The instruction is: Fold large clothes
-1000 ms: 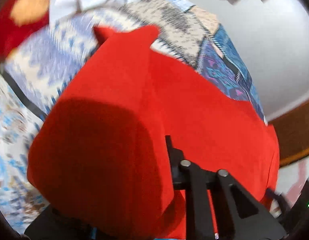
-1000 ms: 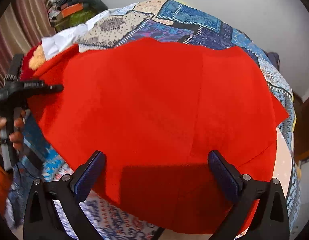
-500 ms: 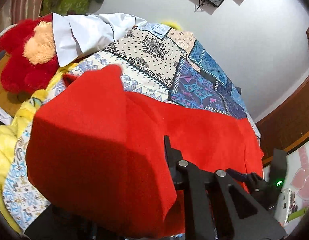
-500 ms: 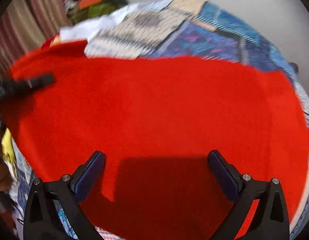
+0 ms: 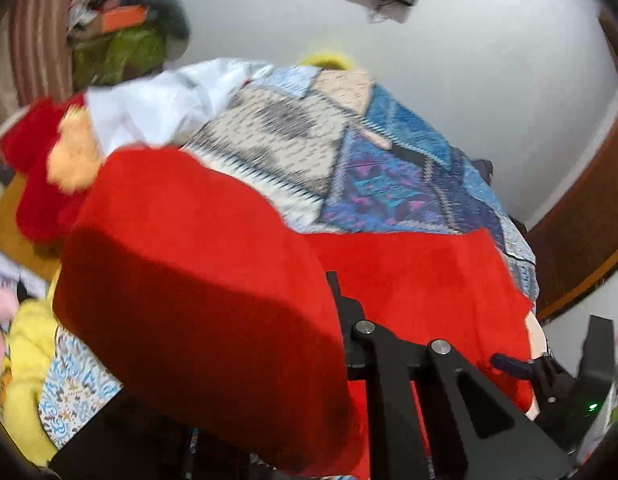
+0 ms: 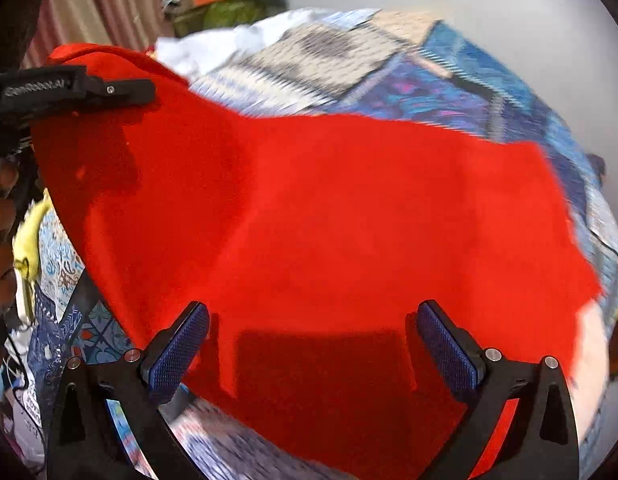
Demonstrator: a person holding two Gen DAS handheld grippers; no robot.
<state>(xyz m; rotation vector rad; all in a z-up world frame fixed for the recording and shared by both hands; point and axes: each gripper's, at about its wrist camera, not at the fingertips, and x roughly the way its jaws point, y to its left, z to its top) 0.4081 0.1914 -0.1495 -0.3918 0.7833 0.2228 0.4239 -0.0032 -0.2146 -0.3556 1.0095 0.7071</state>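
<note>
A large red cloth (image 5: 213, 264) lies spread over the patchwork bedspread (image 5: 389, 184). My left gripper (image 5: 335, 300) is shut on its near left edge and holds that part raised, so the fabric drapes over one finger and hides it. From the right wrist view the left gripper (image 6: 109, 90) pinches the lifted corner of the red cloth (image 6: 329, 208) at the upper left. My right gripper (image 6: 309, 320) hangs open above the cloth's near edge, its blue pads (image 6: 177, 352) wide apart with nothing pressed between them. It also shows low at the right as the right gripper (image 5: 509, 362).
A red plush toy (image 5: 37, 184), a white garment (image 5: 161, 108) and a yellow plush (image 5: 25, 356) crowd the bed's left side. A green bag (image 5: 117, 52) sits on a far shelf. A wooden panel (image 5: 581, 240) stands at right. A hand (image 6: 1, 240) holds the left tool.
My left gripper has risen with the red cloth's corner, lifting that edge off the bed. The right gripper has drifted sideways over the cloth and stays open.
</note>
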